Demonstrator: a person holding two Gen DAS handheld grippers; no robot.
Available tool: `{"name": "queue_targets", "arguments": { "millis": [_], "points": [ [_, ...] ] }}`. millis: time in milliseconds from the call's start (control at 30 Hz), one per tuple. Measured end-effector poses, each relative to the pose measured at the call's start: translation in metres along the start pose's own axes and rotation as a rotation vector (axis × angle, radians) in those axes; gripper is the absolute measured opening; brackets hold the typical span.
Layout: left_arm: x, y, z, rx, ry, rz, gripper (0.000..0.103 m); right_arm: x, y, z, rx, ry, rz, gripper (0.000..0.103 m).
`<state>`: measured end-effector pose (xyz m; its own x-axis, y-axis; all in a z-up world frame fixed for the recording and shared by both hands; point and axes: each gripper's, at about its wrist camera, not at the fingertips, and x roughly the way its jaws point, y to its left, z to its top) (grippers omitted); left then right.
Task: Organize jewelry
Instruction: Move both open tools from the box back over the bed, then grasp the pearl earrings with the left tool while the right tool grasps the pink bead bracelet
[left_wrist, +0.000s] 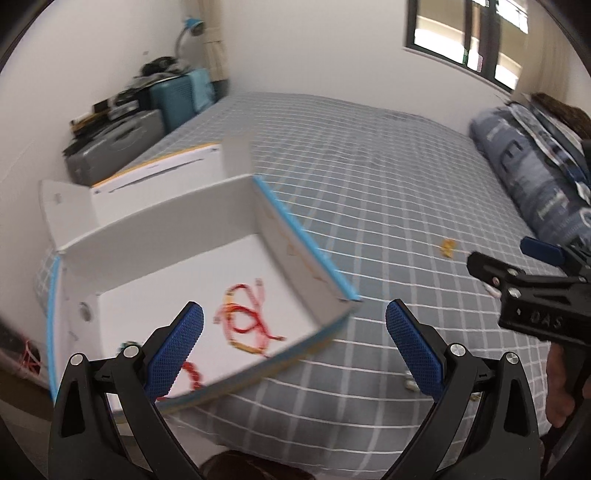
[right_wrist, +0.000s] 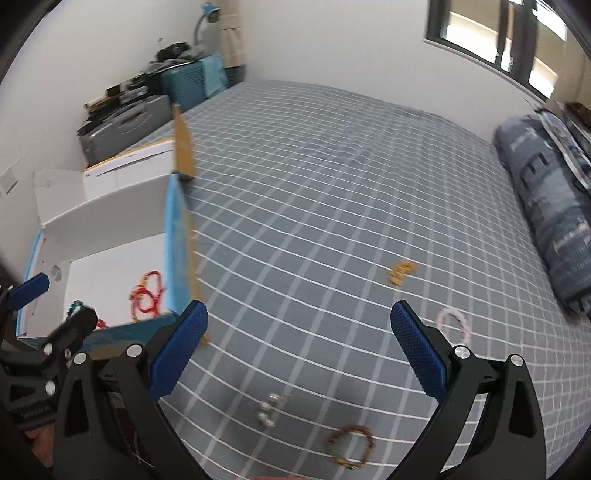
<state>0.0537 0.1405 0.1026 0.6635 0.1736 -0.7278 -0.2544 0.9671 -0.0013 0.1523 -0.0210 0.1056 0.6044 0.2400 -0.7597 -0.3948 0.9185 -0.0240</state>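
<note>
While a grey sheet gridded in white covers the bed (right_wrist: 332, 184), a white cardboard box (left_wrist: 166, 206) with blue-edged walls sits at its left side, red and pink cords (left_wrist: 245, 321) looped on its floor. Left gripper (left_wrist: 293, 345) and right gripper (right_wrist: 299, 350) spread their textured blue fingers wide, empty; a pink beaded bracelet (right_wrist: 453, 325), brown beaded ring (right_wrist: 351, 446), silver beads (right_wrist: 269, 410) and yellow trinket (right_wrist: 400, 271) lie loose on the sheet.

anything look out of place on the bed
Yes. Four pieces lie loose on the checked bedspread outside the white box: a pink bracelet, a yellow piece, a brown beaded bracelet and small silver pieces. The red bracelets are already boxed.
</note>
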Motion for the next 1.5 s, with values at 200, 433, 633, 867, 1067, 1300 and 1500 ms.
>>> {"name": "queue_targets", "arguments": {
  "millis": [200,433,633,867,1067,1300,1500],
  "points": [
    [0.013,-0.056,-0.007,0.097,0.014,-0.032,0.097,0.001,-0.046,-0.015,0.056,0.026,-0.054,0.095],
    [0.037,-0.104,-0.029,0.164,0.073,-0.086,0.097,0.010,-0.092,-0.031,0.127,0.047,-0.106,0.095],
    [0.064,-0.125,-0.046,0.177,0.132,-0.117,0.097,0.032,-0.125,-0.044,0.176,0.083,-0.139,0.095],
    [0.090,-0.133,-0.063,0.183,0.183,-0.142,0.097,0.058,-0.149,-0.053,0.193,0.107,-0.141,0.095],
    [0.117,-0.138,-0.079,0.199,0.233,-0.169,0.097,0.090,-0.162,-0.056,0.183,0.134,-0.169,0.095],
    [0.142,-0.140,-0.093,0.216,0.279,-0.189,0.096,0.133,-0.185,-0.058,0.215,0.199,-0.180,0.095],
    [0.146,-0.139,-0.097,0.228,0.287,-0.206,0.094,0.158,-0.201,-0.058,0.249,0.220,-0.164,0.095]
  ]
}}
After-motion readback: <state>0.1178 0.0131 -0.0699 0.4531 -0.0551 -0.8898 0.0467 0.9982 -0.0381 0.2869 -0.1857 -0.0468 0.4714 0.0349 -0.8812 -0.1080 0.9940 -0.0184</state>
